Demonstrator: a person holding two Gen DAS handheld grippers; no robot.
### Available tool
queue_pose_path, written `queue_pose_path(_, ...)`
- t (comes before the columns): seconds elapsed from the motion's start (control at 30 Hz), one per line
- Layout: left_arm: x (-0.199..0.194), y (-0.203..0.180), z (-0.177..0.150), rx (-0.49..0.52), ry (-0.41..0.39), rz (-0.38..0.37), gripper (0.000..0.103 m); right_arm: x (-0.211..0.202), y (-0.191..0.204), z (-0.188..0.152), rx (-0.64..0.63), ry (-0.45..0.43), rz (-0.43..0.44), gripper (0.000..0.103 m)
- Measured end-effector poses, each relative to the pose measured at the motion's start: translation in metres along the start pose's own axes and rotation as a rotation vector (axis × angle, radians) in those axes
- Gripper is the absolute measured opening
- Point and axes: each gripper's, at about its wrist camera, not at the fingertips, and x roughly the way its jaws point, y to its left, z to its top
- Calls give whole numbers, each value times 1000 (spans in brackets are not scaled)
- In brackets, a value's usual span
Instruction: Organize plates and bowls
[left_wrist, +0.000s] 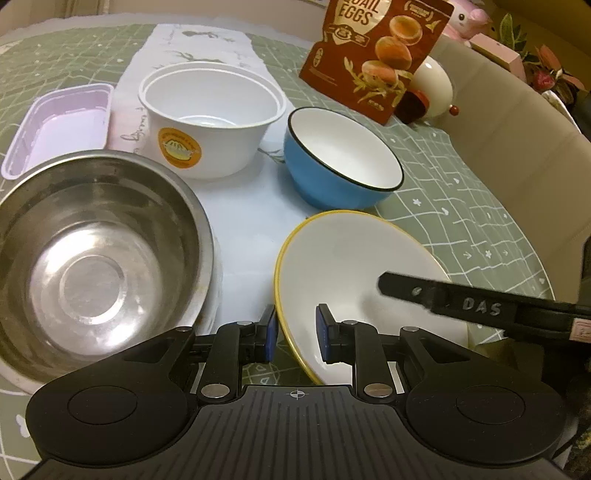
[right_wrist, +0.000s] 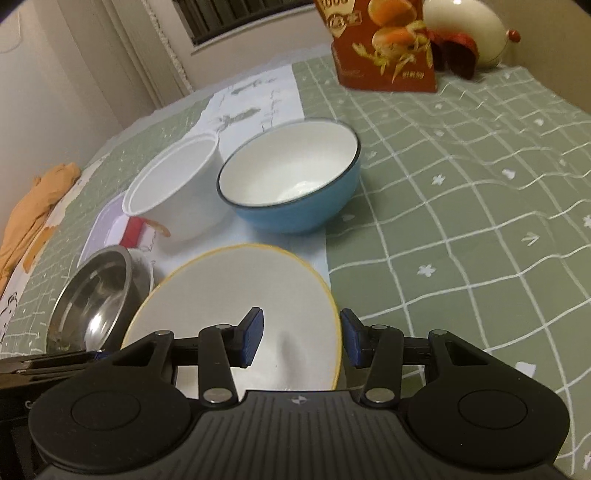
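Both sets of fingers are on the yellow-rimmed plate (left_wrist: 354, 266), one gripper per side. Left gripper (left_wrist: 295, 334) has its blue pads straddling the plate's near-left rim with daylight on both sides, so not clamped as far as I can see. Right gripper (right_wrist: 301, 338) sits wider, one pad over the plate's face and one just outside the right rim, again with gaps. Whether either pad actually touches the edge is hard to call through the fisheye. The plate itself looks tilted, nothing on it.

Containers: steel bowl (left_wrist: 96, 266) on the left, empty apart from some specks near its rim. White plastic tub (left_wrist: 210, 118) has a second tub nested inside. Blue bowl (left_wrist: 343, 158) beside it is empty, as is the lilac tray (left_wrist: 59, 125). Quail egg pouch (left_wrist: 376, 55) stands at the back.
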Motion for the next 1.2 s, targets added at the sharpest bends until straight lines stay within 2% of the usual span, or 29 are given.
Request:
queue_pose_path(0.13, 2, -1, 2, 7, -1, -1, 24, 10, -2, -3, 9, 44, 35, 45)
queue_pose_path(0.3, 5, 1, 11, 14, -3, 11, 25, 9, -3, -1, 34, 34, 66, 45)
queue_pose_path(0.57, 11, 3, 25, 29, -17, 27, 27, 19, 2, 5, 26, 26, 65, 45)
queue_pose_path(0.8, 16, 4, 25, 30, -4, 5, 28, 24, -1, 3, -11, 28, 52, 45)
queue_pose_path(1.2, 26, -9, 26, 94, 26, 63, 29, 31, -8, 0, -3, 29, 98, 45)
